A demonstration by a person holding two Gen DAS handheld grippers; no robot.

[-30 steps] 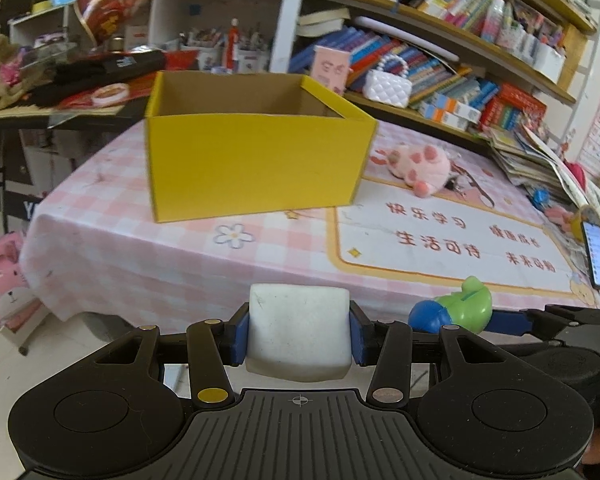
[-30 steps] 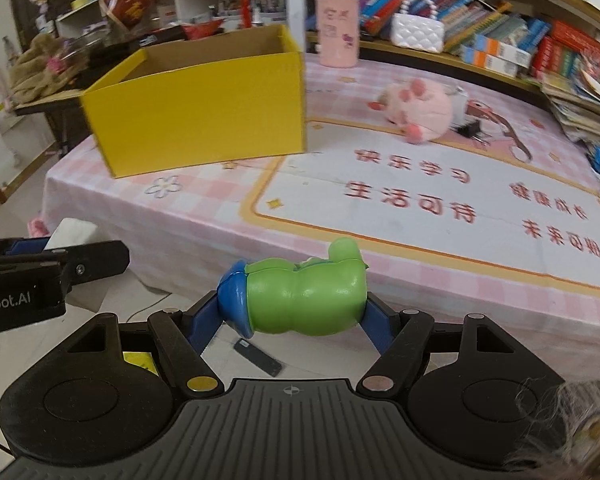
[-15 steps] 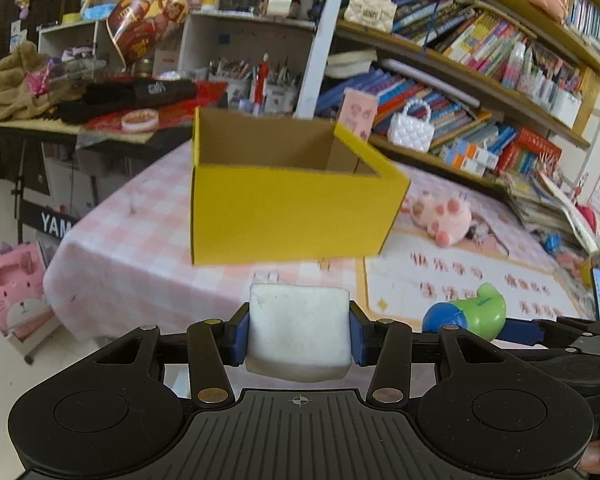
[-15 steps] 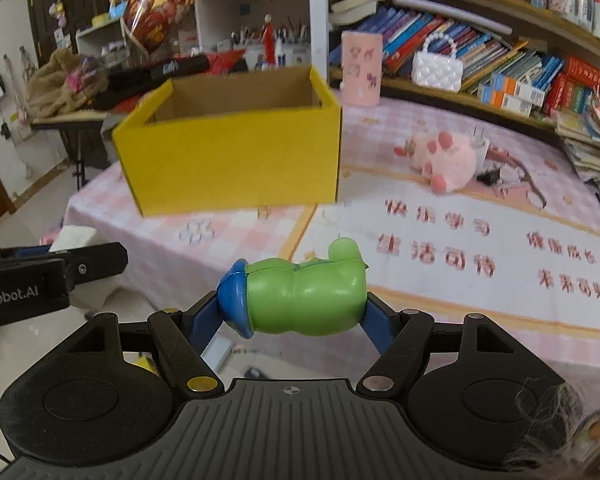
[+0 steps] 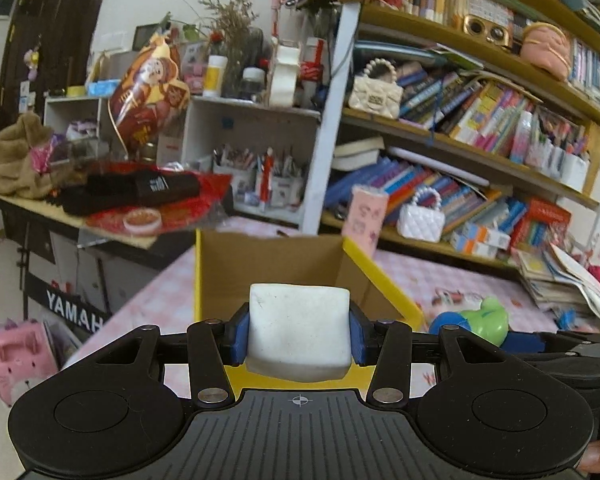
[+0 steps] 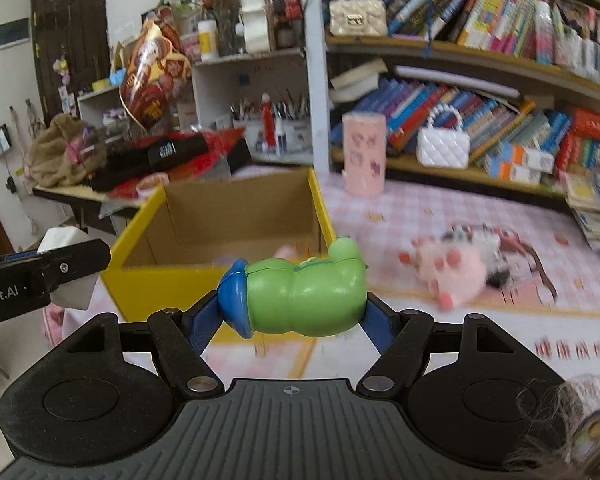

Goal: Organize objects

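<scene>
Looming larger than a second ago, yellow box (image 5: 384, 280) now sits close ahead of both your grippers on the pink checked table (image 6: 420, 208), brown inside showing where earlier you saw mostly its front wall. Pink plush (image 6: 456, 268): lying right of the box, unmoved. Left gripper (image 5: 299, 330): still clenched on the white block (image 5: 299, 332). Right gripper (image 6: 296, 300): still grasping the green toy (image 6: 304, 300), held near the box's front rim.
</scene>
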